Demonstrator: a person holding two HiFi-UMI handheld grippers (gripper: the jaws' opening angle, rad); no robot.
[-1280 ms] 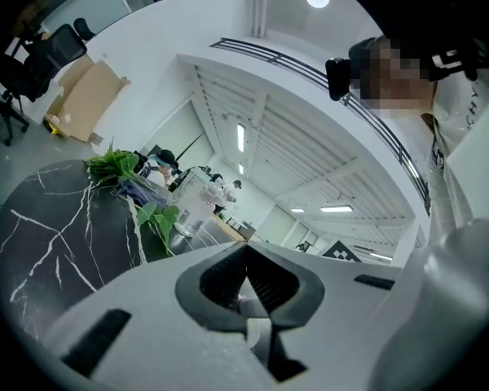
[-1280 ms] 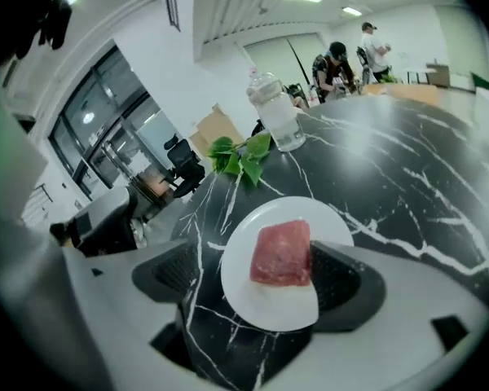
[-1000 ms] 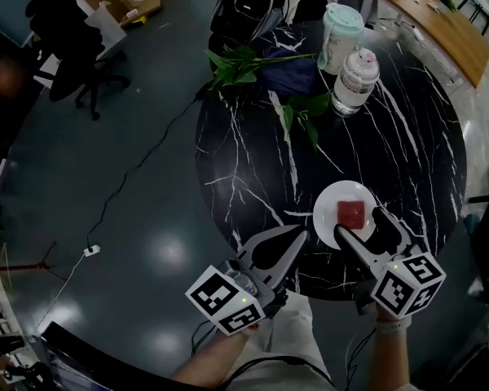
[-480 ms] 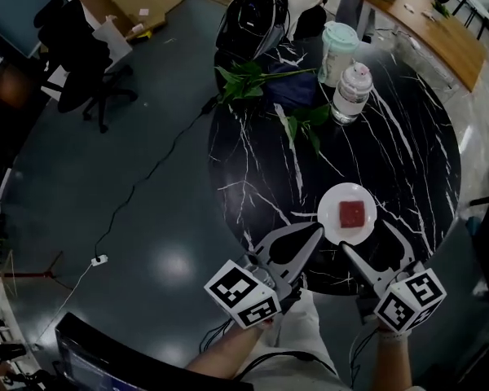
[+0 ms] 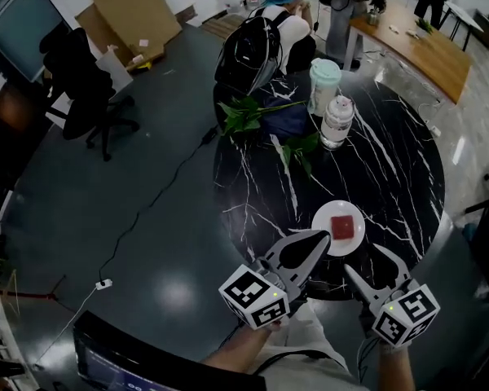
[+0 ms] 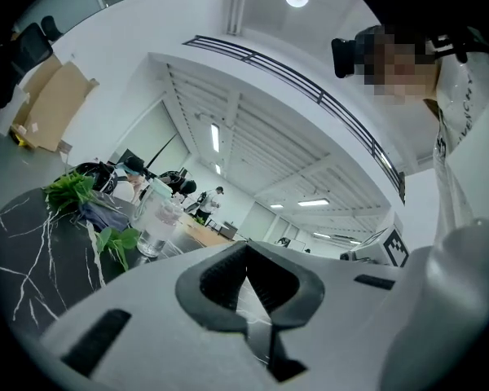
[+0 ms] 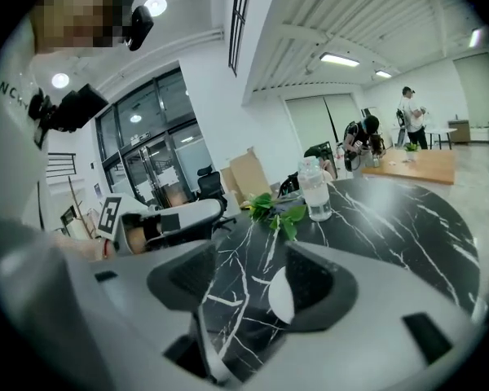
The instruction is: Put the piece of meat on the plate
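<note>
I see the piece of meat [image 5: 341,226] lying in the middle of the white plate [image 5: 320,219], which sits on the round black bench [image 5: 391,169] close to its near edge. My left tool [image 5: 322,239] is closed tip to tip with nothing in it, its nose over the near edge just left of the plate. My right tool [image 5: 364,258] is at the near edge on the plate's other side. Its jaws stand apart, though they have just been closing a little, and nothing is between them; through the gap I see only bare bench and part of the plate.

The middle and right side of the bench are bare, so there is open room beyond the plate. Along the far edge stand a clear bottle [image 5: 337,122] and a pale green cup [image 5: 324,82], close together. Leafy stems [image 5: 248,112] and a blue cloth [image 5: 288,121] lie at the far left edge.

A person with a black backpack [image 5: 253,51] is right up against the far edge. Left of the bench the floor is open, apart from a cable [image 5: 147,210], an office chair [image 5: 77,88] and cardboard [image 5: 134,10].
</note>
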